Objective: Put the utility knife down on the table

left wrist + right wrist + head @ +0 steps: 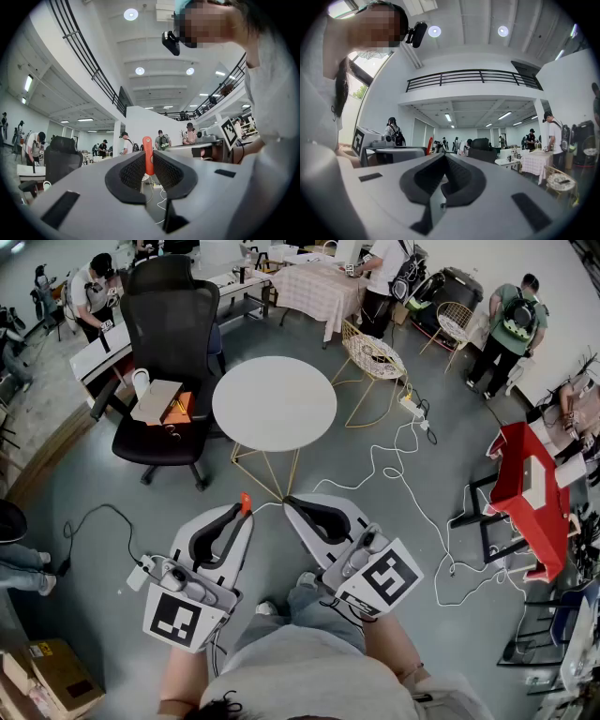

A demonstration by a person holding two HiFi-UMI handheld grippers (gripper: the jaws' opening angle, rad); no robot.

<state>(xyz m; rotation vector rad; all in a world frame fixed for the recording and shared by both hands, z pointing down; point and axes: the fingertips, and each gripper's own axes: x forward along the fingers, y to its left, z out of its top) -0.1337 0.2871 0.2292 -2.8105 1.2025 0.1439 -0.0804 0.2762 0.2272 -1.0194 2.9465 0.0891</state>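
At the left, the left gripper [240, 514] has its jaws clamped on the orange utility knife [148, 152], which stands upright between the pads with its end poking out past them. Knife and gripper are held in the air above the floor, near the edge of the round white bench [274, 403] but not over it. Just to the right, the right gripper [292, 505] has its jaws pressed together with nothing between them.
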